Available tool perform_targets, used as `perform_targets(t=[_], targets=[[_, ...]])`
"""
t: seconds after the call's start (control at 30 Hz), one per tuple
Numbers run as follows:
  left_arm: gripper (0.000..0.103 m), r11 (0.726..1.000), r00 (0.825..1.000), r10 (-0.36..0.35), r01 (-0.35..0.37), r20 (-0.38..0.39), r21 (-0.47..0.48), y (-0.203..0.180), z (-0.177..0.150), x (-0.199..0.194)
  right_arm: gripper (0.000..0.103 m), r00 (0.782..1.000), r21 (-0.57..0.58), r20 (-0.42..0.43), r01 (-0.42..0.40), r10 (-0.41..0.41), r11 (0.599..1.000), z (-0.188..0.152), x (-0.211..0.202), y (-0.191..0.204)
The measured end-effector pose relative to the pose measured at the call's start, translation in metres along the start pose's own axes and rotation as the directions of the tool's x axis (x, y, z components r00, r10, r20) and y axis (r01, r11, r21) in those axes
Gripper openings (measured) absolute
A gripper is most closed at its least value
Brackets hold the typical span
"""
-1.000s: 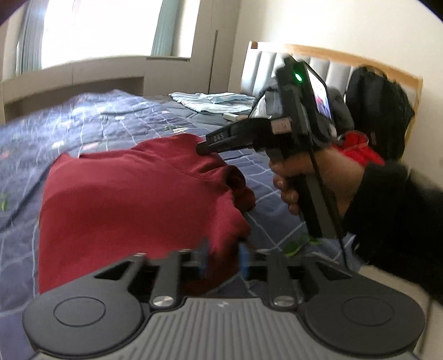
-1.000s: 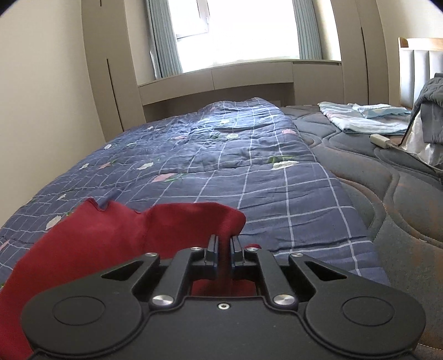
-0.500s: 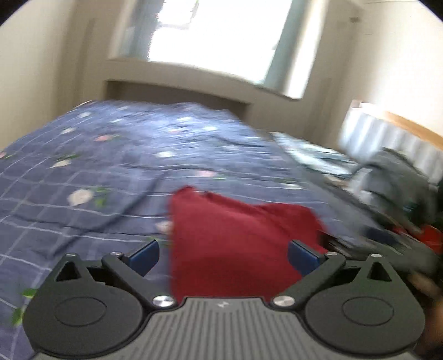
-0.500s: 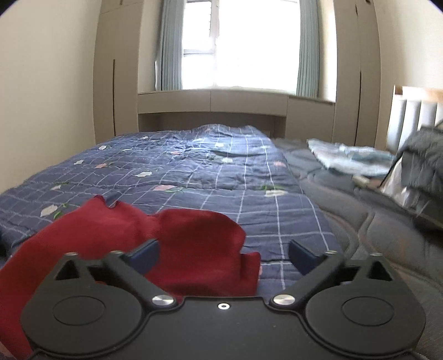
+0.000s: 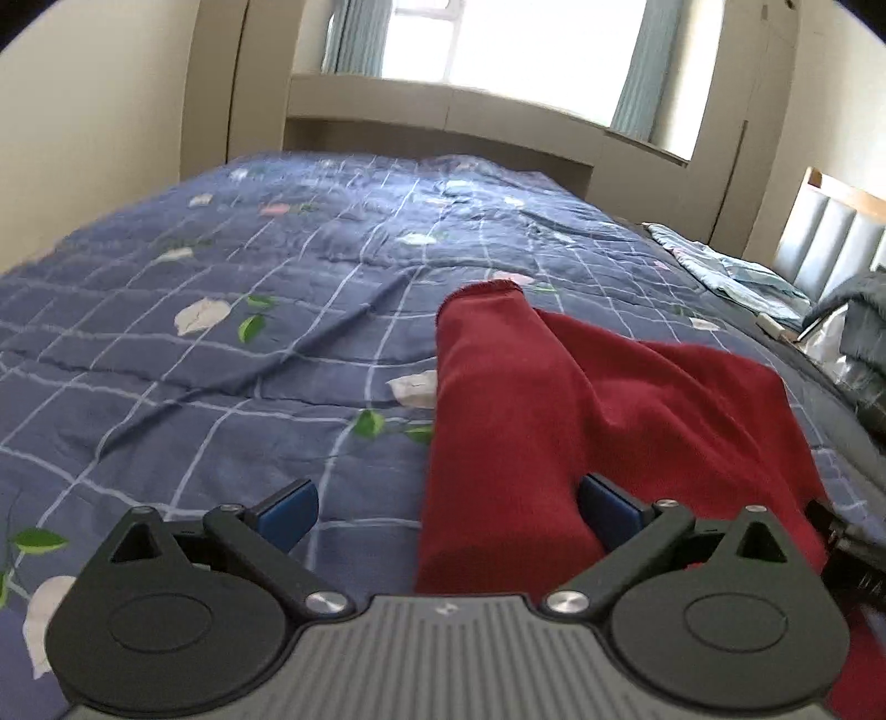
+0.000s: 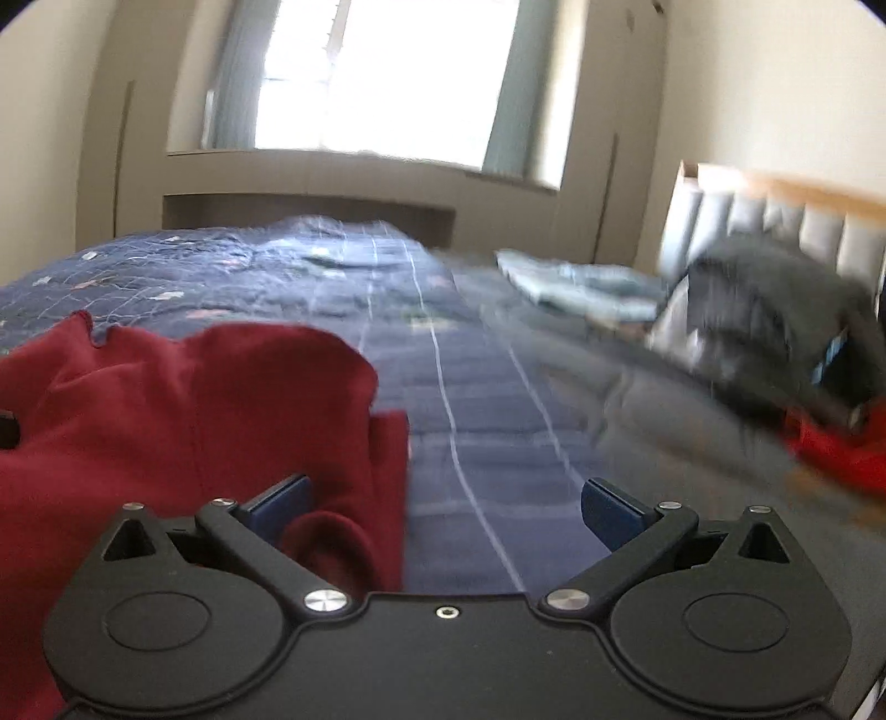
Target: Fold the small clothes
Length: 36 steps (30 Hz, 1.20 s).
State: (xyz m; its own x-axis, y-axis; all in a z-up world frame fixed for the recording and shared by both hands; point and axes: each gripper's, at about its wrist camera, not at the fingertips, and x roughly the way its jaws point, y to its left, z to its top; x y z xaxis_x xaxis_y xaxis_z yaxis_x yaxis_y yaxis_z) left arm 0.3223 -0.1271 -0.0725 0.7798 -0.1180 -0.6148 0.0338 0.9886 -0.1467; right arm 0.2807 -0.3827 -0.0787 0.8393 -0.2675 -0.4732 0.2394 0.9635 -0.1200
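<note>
The left gripper [image 5: 446, 512] stands wide open over the left edge of the red garment [image 5: 581, 410], which lies rumpled on the blue quilted bed [image 5: 232, 310]. The cloth looks soft, light and limp, best pinched at a hem or corner. The right gripper [image 6: 443, 509] gapes open too, gripping nothing, above the garment's right edge.

A bed covered by a blue checked quilt [image 5: 310, 310] with leaf and flower prints fills the room, its padded grey headboard [image 6: 786, 221] with a wooden rim at the right. Beyond the bed a bright window [image 5: 526, 44] with pale blue-green curtains [image 5: 637, 72] sits above a beige ledge [image 5: 443, 105]. Cream walls [image 5: 94, 122] and tall beige cupboards [image 6: 111, 144] flank it.
</note>
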Motion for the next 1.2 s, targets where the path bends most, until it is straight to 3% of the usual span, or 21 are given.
perform_targets(t=[0.07,0.43,0.53,0.63,0.77,0.9,1.03,1.2], targets=[[0.102,1.0,1.0,0.003,-0.003,0.005,0.021,-0.004,-0.001,0.001,0.102,1.0,0.0,-0.016,0.004,-0.004,1.0,0.0,0.004,0.0],[0.102,0.994,0.997,-0.075,0.073,-0.025,-0.076,0.014,0.006,0.0,0.102,0.999,0.034,-0.032,-0.034,0.035,0.999,-0.002,0.005,-0.006],[0.102,0.994,0.995,-0.095,0.094,-0.017,-0.052,0.019,0.018,-0.016,0.102,0.998,0.049,0.004,-0.063,0.063,0.997,0.005,-0.003,-0.011],[0.103,0.991,0.993,-0.118,0.12,0.026,-0.06,0.028,0.024,-0.032,0.102,0.996,-0.025,0.069,-0.048,0.05,0.999,0.019,-0.01,-0.001],[0.103,0.99,0.992,-0.121,0.119,-0.022,-0.079,0.039,0.021,-0.028,0.102,0.987,-0.089,0.099,-0.122,0.13,0.989,0.042,-0.002,0.018],[0.103,0.984,0.989,-0.142,0.137,-0.039,-0.115,0.047,0.005,-0.016,0.102,0.976,-0.137,0.054,-0.202,0.211,0.97,0.058,0.015,0.041],[0.103,0.969,0.985,-0.169,0.159,-0.041,-0.188,0.056,-0.003,-0.011,0.102,0.988,-0.199,-0.006,-0.153,0.155,0.968,0.05,0.035,0.054],[0.103,0.974,0.986,-0.165,0.16,-0.016,-0.159,0.052,-0.008,-0.01,0.102,0.986,-0.071,-0.012,-0.164,0.164,0.984,0.027,0.045,0.033]])
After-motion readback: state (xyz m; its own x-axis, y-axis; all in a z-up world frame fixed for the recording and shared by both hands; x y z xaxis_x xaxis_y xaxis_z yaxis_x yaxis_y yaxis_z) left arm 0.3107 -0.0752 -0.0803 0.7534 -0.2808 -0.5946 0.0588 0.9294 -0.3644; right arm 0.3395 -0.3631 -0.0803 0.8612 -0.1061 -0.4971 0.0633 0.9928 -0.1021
